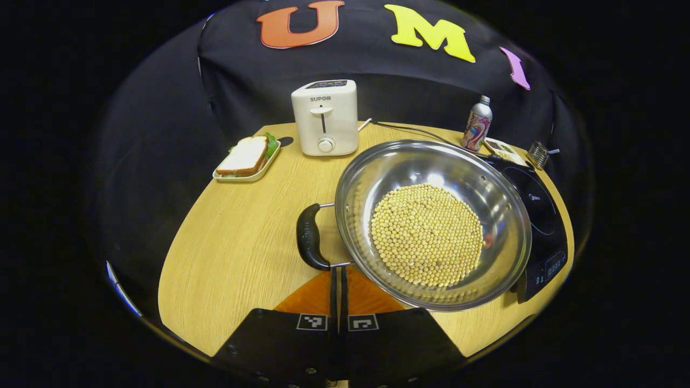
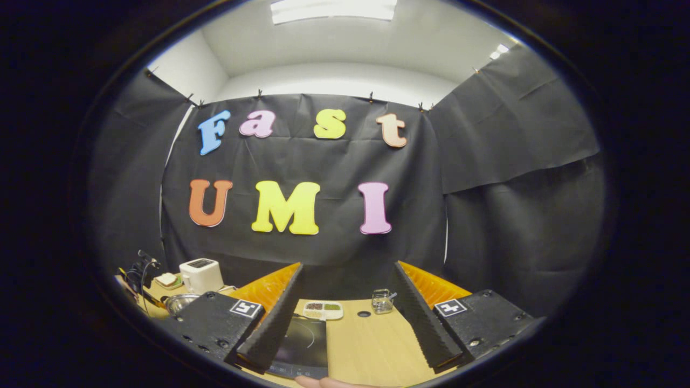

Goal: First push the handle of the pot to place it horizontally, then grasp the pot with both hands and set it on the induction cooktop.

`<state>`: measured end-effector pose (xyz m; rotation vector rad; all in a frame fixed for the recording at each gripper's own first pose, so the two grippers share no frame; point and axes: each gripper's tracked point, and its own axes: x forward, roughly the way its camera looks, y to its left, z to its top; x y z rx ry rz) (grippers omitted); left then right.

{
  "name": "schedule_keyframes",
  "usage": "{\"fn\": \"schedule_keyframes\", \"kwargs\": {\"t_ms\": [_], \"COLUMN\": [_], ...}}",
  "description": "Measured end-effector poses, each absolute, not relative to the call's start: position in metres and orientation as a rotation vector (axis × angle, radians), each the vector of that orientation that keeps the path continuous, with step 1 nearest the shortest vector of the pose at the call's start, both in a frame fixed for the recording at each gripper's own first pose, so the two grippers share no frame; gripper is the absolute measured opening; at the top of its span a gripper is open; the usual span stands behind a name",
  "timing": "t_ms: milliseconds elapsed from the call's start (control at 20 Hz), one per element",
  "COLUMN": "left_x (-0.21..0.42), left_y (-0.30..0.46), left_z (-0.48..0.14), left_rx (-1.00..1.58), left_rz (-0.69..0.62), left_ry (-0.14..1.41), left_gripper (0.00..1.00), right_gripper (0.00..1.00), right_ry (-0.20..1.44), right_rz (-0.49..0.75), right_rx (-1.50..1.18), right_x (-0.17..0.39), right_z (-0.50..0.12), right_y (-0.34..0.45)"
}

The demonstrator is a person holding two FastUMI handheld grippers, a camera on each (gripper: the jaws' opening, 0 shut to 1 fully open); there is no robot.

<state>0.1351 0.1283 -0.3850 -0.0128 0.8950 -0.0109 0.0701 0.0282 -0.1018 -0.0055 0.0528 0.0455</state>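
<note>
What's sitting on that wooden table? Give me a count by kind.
Cookware: 1, pot
Appliances: 2, toaster, cooktop
Food trays: 2, sandwich tray, divided dish
Bottles: 1, bottle
Wire baskets: 1, basket
Total: 7

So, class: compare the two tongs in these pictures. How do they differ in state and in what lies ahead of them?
The left tongs are shut, fingers together; the right tongs are open wide. The left tongs point at the pot, just short of its black handle; the right tongs are raised, above the induction cooktop. Neither holds anything.
</note>
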Motion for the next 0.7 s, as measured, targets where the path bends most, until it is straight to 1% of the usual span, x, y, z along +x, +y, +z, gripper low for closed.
{"fn": "schedule_keyframes", "kwargs": {"t_ms": [50,100,150,200,250,300,700], "left_x": [0.14,0.144,0.148,0.152,0.156,0.162,0.186], "left_y": [0.129,0.13,0.131,0.132,0.133,0.133,0.134], "left_z": [-0.385,-0.385,-0.385,-0.385,-0.386,-0.386,-0.386], "left_rx": [-0.018,-0.022,-0.022,-0.017,-0.007,-0.006,-0.038], "left_rz": [-0.013,-0.014,-0.015,-0.016,-0.02,-0.019,-0.018], "left_ry": [0.894,0.895,0.893,0.893,0.892,0.894,0.894], "left_gripper": [0.0,0.1,0.0,0.0,0.0,0.0,0.0], "right_gripper": [1.0,1.0,1.0,0.98,1.0,0.98,0.98], "right_ry": [0.057,0.061,0.066,0.07,0.075,0.078,0.105], "right_rz": [0.043,0.042,0.041,0.039,0.038,0.035,0.025], "right_rx": [-0.007,-0.006,-0.004,-0.004,-0.006,-0.008,0.001], "right_x": [0.074,0.077,0.078,0.08,0.082,0.084,0.091], "right_z": [-0.104,-0.106,-0.108,-0.11,-0.113,-0.115,-0.123], "right_y": [0.03,0.032,0.032,0.033,0.034,0.035,0.046]}}
